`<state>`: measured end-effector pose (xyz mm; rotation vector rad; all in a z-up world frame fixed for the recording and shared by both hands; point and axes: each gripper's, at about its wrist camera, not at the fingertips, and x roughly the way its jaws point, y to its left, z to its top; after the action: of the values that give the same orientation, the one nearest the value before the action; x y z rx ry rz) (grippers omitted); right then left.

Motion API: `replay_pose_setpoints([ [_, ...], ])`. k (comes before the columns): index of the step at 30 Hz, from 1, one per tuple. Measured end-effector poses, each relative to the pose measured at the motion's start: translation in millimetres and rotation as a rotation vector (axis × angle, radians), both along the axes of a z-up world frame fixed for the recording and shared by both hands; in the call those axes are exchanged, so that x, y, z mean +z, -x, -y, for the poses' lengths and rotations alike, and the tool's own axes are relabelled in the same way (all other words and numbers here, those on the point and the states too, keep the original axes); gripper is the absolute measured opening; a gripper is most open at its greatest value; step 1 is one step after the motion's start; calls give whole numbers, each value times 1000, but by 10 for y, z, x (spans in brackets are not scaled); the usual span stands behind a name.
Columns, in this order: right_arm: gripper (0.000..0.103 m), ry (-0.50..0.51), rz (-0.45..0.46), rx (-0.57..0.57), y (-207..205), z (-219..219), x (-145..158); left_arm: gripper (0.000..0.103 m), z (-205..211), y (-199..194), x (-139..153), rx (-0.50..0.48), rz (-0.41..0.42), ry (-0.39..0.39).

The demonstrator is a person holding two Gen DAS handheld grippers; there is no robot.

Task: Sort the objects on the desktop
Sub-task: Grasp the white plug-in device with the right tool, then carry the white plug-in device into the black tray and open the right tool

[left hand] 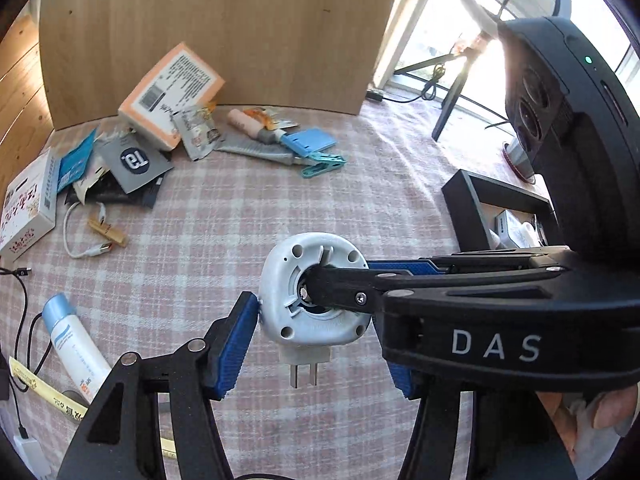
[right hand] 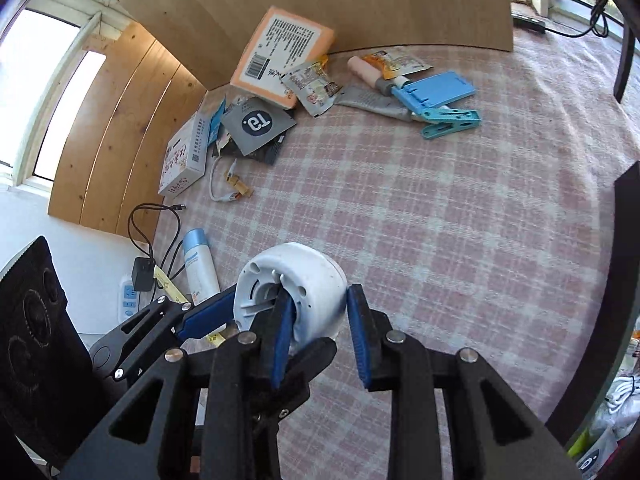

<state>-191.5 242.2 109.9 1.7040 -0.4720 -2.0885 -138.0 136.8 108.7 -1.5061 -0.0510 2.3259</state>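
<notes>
White plastic, round, with two plug prongs hanging below: the plug-in device (left hand: pixel 310 300) is off the checked tablecloth (left hand: pixel 224 216), held between both grippers above the middle of the table.

The right gripper (right hand: pixel 320 332) has one finger hooked into the device's hollow back and the other against its outer shell, so it pinches the wall. The left gripper (left hand: pixel 316 340) stands much wider; its near blue pad (left hand: pixel 236 344) rests on the device's side, while the far pad is mostly hidden behind the right tool, so I cannot be sure it presses.

To carry this well, I would let the right grip bear the load and keep the left as a steadying side. A pinch on a thin curved wall can pivot, so the move ought to be slow and level, prongs kept downward. The black tray (left hand: pixel 476 200) at the right looks the likely place for it, already holding small items.

Both tools point steeply down at the table, the right crossing in front of the left camera. A hand (left hand: pixel 600 412) shows beneath the right tool's body.
</notes>
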Motion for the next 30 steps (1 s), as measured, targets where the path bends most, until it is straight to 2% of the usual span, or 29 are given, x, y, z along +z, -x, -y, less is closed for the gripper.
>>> replay_pose_setpoints([
  [9, 27, -36, -47, -203, -487, -1301, 328, 56, -1267, -239, 281, -226, -31, -28],
  [19, 27, -111, -37, -421, -1487, -2739, 471, 56, -2670, -956, 354, -467, -15, -103],
  [24, 27, -123, -25, -514, -1988, -3209, 450, 56, -3161, -1329, 349, -581, 0, -100],
  [30, 27, -159, -20, -586, -2379, -3543, 473, 56, -3585, -1637, 381, -681, 18, -101],
])
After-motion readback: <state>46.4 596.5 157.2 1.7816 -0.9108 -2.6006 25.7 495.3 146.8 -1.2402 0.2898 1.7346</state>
